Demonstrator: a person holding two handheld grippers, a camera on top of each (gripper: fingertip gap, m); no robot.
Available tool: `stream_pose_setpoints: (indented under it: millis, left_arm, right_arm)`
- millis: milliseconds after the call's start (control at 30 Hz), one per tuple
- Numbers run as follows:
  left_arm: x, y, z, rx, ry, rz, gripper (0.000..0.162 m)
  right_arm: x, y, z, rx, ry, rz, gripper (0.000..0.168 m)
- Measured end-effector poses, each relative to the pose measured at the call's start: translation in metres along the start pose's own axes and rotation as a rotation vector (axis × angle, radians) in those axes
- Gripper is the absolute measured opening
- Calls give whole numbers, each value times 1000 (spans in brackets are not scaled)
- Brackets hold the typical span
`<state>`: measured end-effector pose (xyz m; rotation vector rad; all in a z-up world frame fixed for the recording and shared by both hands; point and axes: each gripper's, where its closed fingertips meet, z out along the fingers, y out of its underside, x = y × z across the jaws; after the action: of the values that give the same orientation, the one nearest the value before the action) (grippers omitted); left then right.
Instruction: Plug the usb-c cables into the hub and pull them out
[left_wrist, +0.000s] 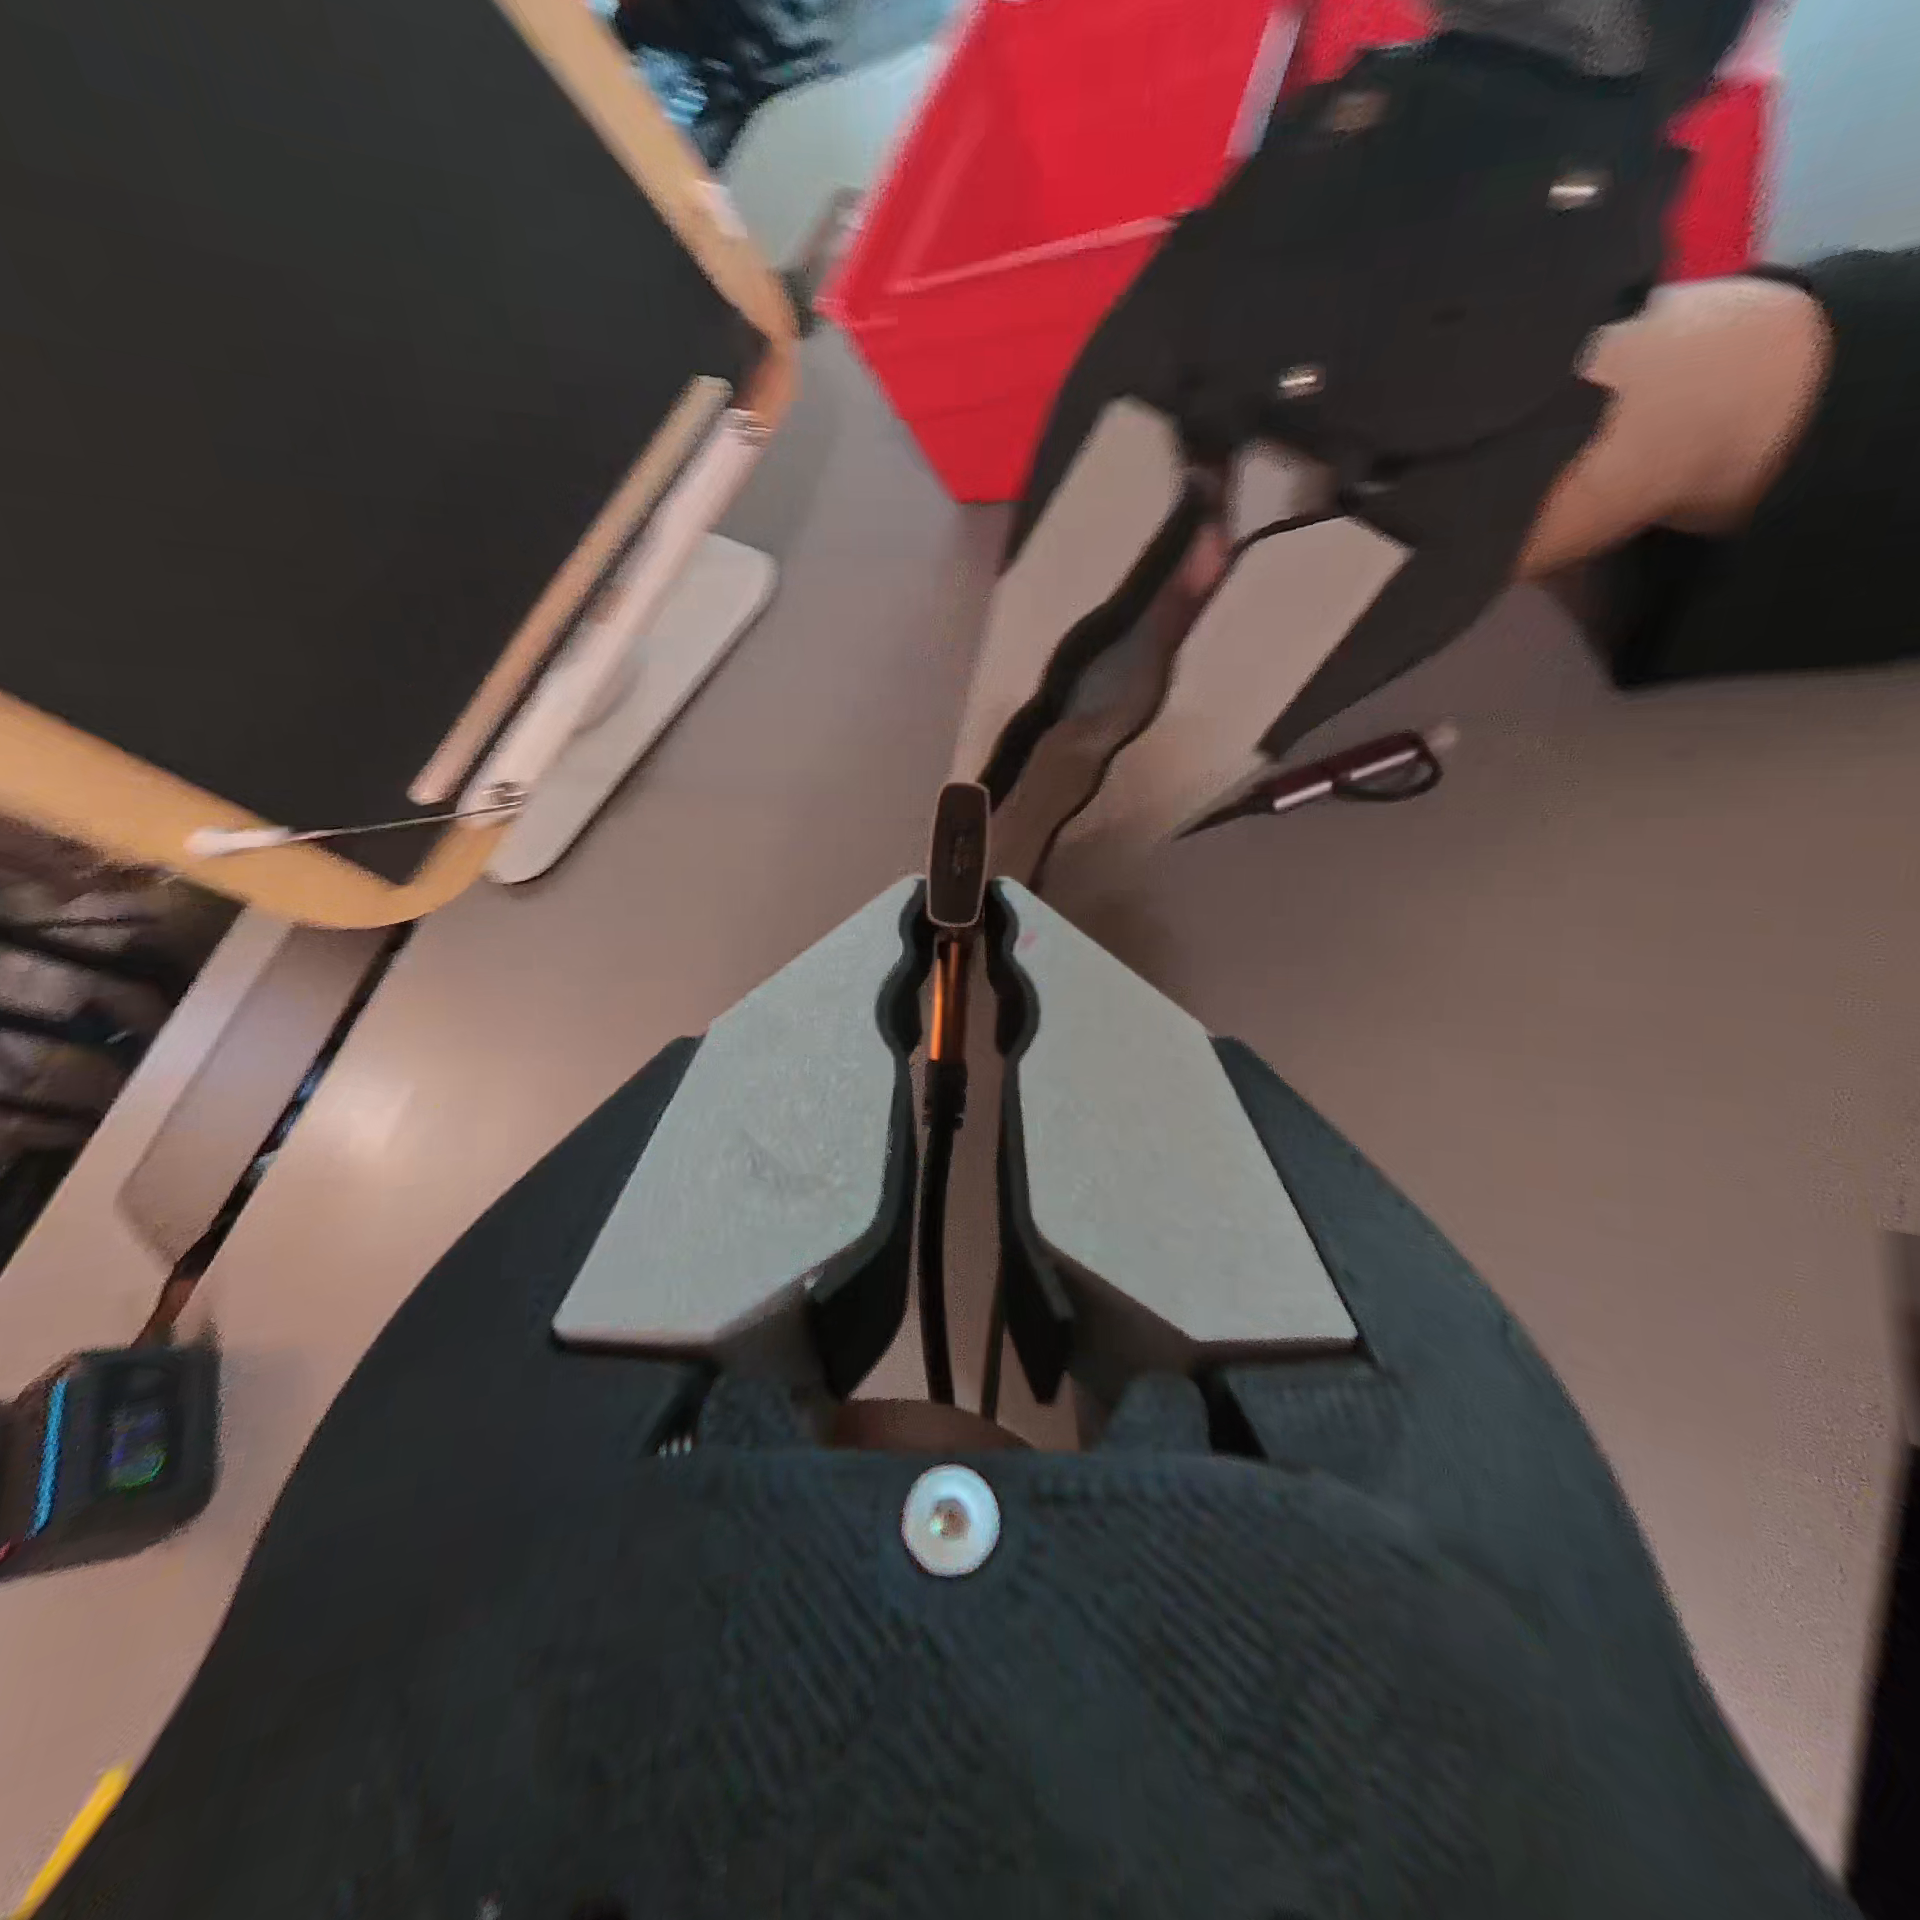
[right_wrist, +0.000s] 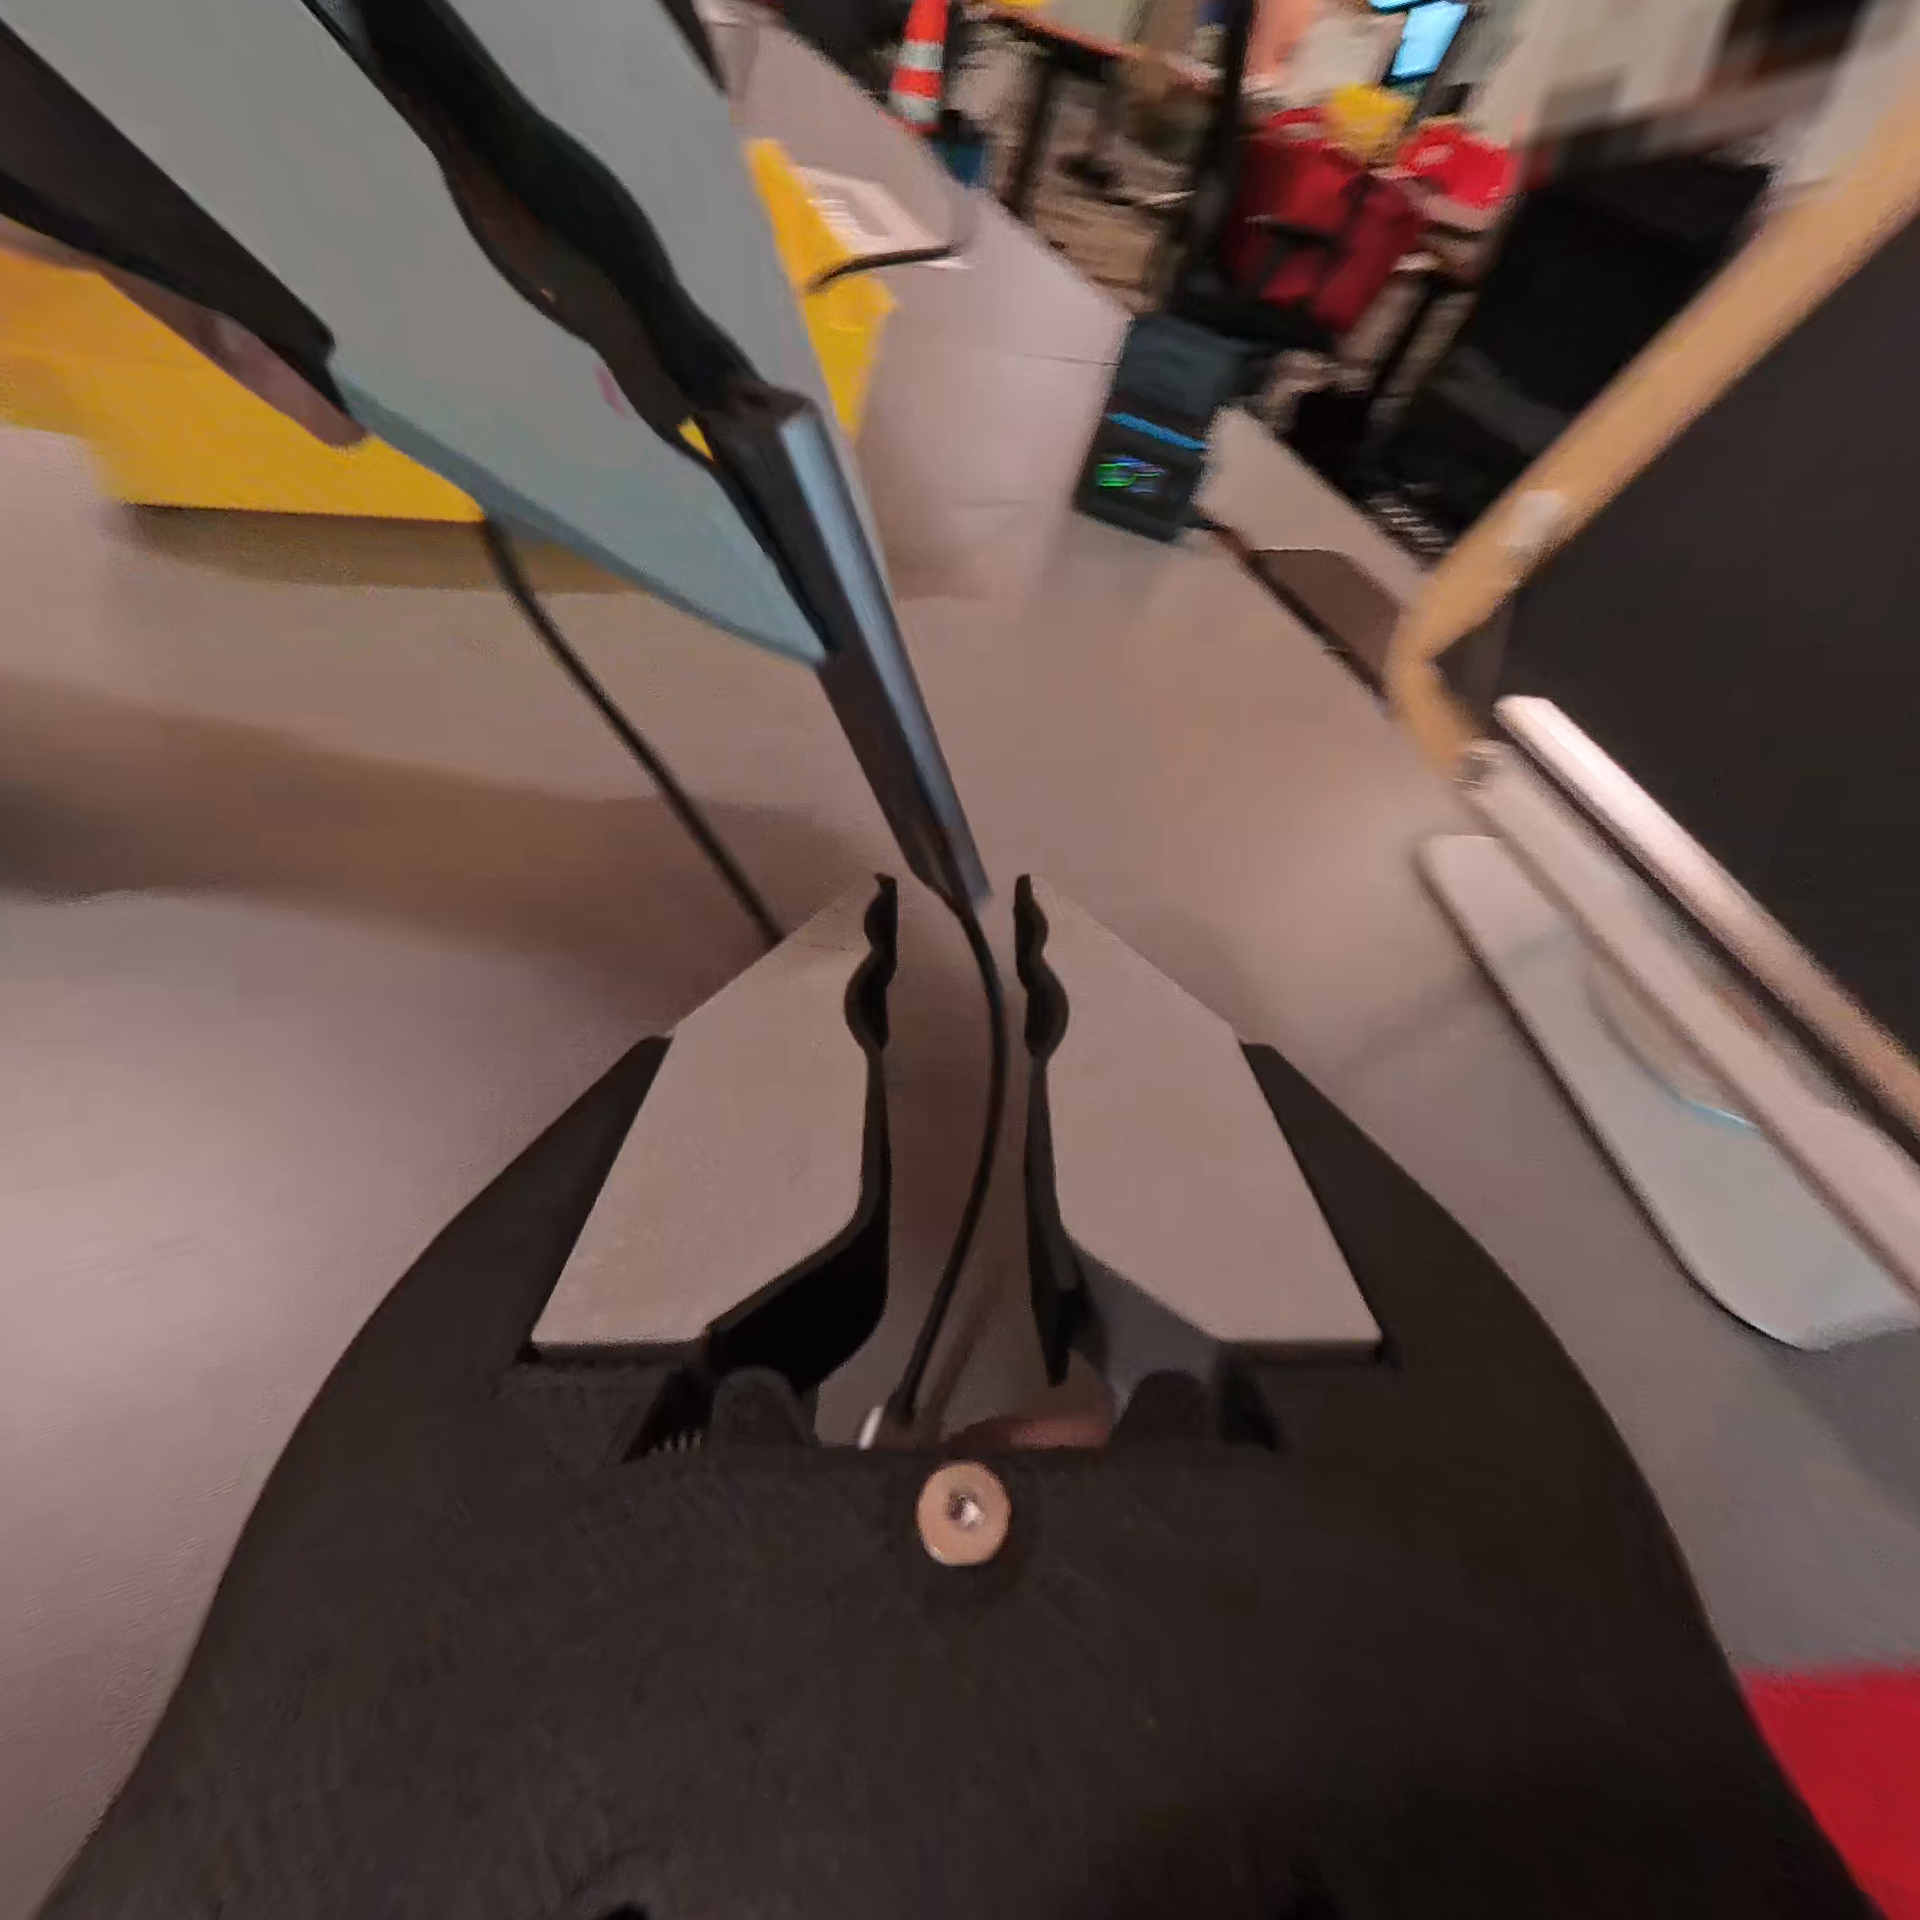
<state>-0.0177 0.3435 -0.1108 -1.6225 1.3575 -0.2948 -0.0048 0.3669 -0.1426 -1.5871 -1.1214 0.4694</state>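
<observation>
Hub is pinched endwise by left gripper, long axis toward right gripper, whose fingers gape w/ cable btwn.

The hub's ports are hidden; the background shelves are blurred.

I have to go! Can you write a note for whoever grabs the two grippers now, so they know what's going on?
Left gripper: shut on one end of the hub, holding it above the table.
Right gripper: fingers apart, gripping nothing. A black cable runs between them and seems to meet the hub's free end; blur hides whether it is seated.
Another cable lies on the table.
Done: hub picked up.
Left: probably close on the black cable, finish plugging or pulling, then handle the other cable.
</observation>
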Motion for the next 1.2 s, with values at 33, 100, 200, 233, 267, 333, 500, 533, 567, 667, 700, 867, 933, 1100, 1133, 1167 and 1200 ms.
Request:
stream_pose_setpoints:
  millis: [33,100,200,233,267,333,500,533,567,667,700,867,933,1100,1133,1167,1200]
  left_arm:
    - [-14,1,0,17,-52,-37,7]
    - [-46,1,2,96,-159,-171,7]
    - [-73,2,5,282,-162,-468,7]
    - [-73,1,6,355,-99,-566,6]
    - [-70,0,9,418,-29,-648,6]
    - [-69,5,16,500,47,-771,6]
    - [-45,6,28,569,279,-893,6]
    - [-41,3,28,575,305,-885,6]
    - [-35,3,29,565,334,-879,6]
    - [-28,7,37,523,371,-890,6]
    - [-29,8,37,524,371,-896,7]
    - [-37,16,34,518,381,-943,9]
    - [-41,22,32,480,324,-873,10]
    - [-59,43,21,393,44,-600,21]
    - [-61,47,20,377,6,-554,21]
    - [-61,52,20,354,-24,-513,21]
    - [-60,58,23,319,-49,-473,21]
  right_arm:
    - [16,0,-5,4,85,-5,19]
    - [38,0,-13,23,223,1,18]
    - [39,-1,-13,39,266,-1,23]
    - [37,0,-11,34,276,-17,24]
    - [35,1,-8,25,297,-38,26]
    - [38,4,-5,2,373,-79,28]
    - [32,18,18,-79,400,-196,29]
    - [35,22,24,-106,420,-224,29]
    - [40,25,28,-127,448,-243,30]
    - [45,37,42,-197,456,-254,18]
    - [47,39,45,-215,455,-270,18]
    - [50,43,58,-241,387,-247,17]
    - [49,48,57,-251,334,-206,17]
    - [43,53,44,-212,168,-73,16]
    - [37,51,41,-189,111,-42,16]
    - [30,48,38,-168,46,-17,16]
    - [19,45,35,-146,-36,1,16]
